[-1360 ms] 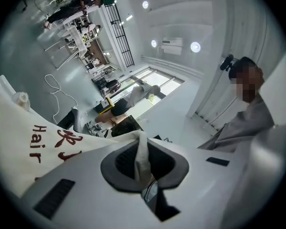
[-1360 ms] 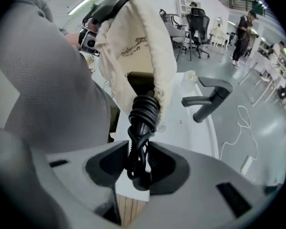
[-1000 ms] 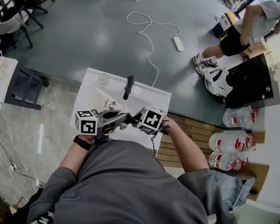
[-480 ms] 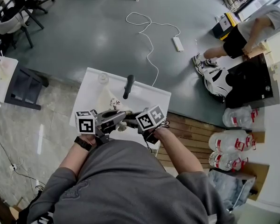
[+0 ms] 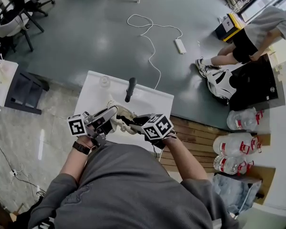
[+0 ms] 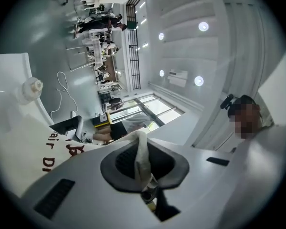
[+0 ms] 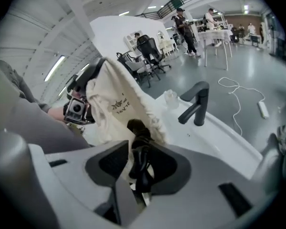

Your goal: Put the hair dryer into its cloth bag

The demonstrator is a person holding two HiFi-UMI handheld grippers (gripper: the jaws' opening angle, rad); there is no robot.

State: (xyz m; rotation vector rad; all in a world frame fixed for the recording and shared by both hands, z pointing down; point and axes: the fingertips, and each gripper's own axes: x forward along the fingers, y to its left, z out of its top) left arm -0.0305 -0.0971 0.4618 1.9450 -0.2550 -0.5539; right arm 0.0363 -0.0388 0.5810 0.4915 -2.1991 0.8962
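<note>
While the left gripper (image 6: 143, 165) is sitting fully closed on a cream strip of the cloth bag (image 7: 115, 104) (edge or drawstring, can't tell which), the bag is being held up between both grippers over the near edge of the worktop (image 5: 93, 89). Beyond it the black hair dryer (image 5: 130, 88) is standing upright on the worktop, well apart from the bag, with nothing touching it. On the other side, the right gripper (image 7: 139, 168) is clamping partway closed on the gathered bag mouth together with a black looped cord, probably the drawstring.

Progress, my read: the bag is up and gripped at its mouth from both sides, but the mouth isn't looking spread yet. Remaining: opening it, grabbing the dryer, getting it inside, maybe cinching. Early stage.

View differences:
- **Head view** is giving the layout: bag near, dryer beyond, white cable (image 5: 152, 37) and power strip (image 5: 180, 45) on the floor, water jugs (image 5: 236, 144) far right. It isn't showing the jaws.
- **Left gripper view** is showing the pinched strip and red lettering on the bag, with the dryer only at the edge.
- **Right gripper view** is showing the cord in the jaws, the bag's printed logo, and a small clear container (image 7: 170, 97) beside the dryer.
</note>
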